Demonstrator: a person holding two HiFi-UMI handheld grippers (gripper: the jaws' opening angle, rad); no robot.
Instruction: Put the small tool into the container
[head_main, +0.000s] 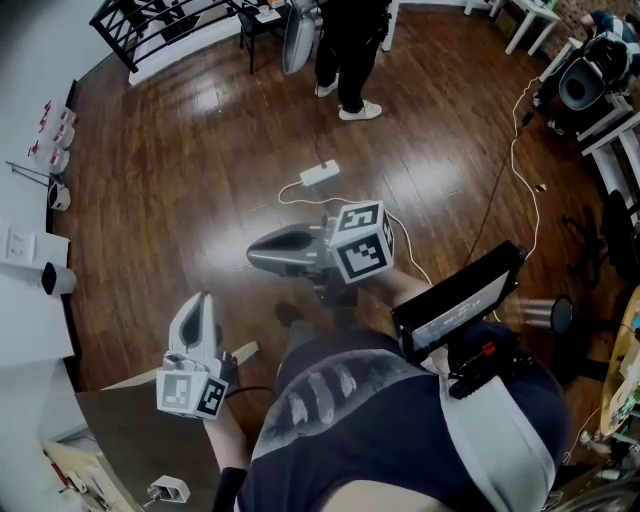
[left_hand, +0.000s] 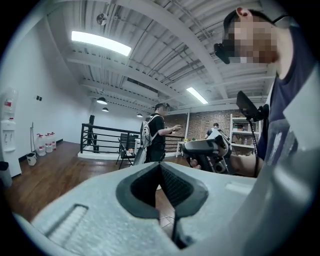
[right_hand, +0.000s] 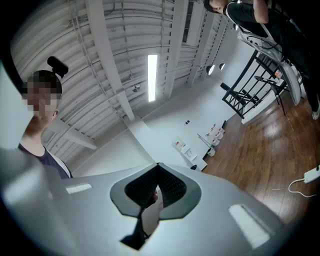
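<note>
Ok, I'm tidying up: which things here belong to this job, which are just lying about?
Job: left gripper, right gripper, both shut, empty; possibly the small white item on the table.
Lying about: power strip, water jugs, bystander.

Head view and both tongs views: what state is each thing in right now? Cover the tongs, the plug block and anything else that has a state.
left tongs: shut, nothing between them, held in the air.
right tongs: shut, nothing clearly held.
white plug block: lying flat on the floor, cord attached.
jugs: upright, in a row.
standing person: on their feet, apart from the plug block.
</note>
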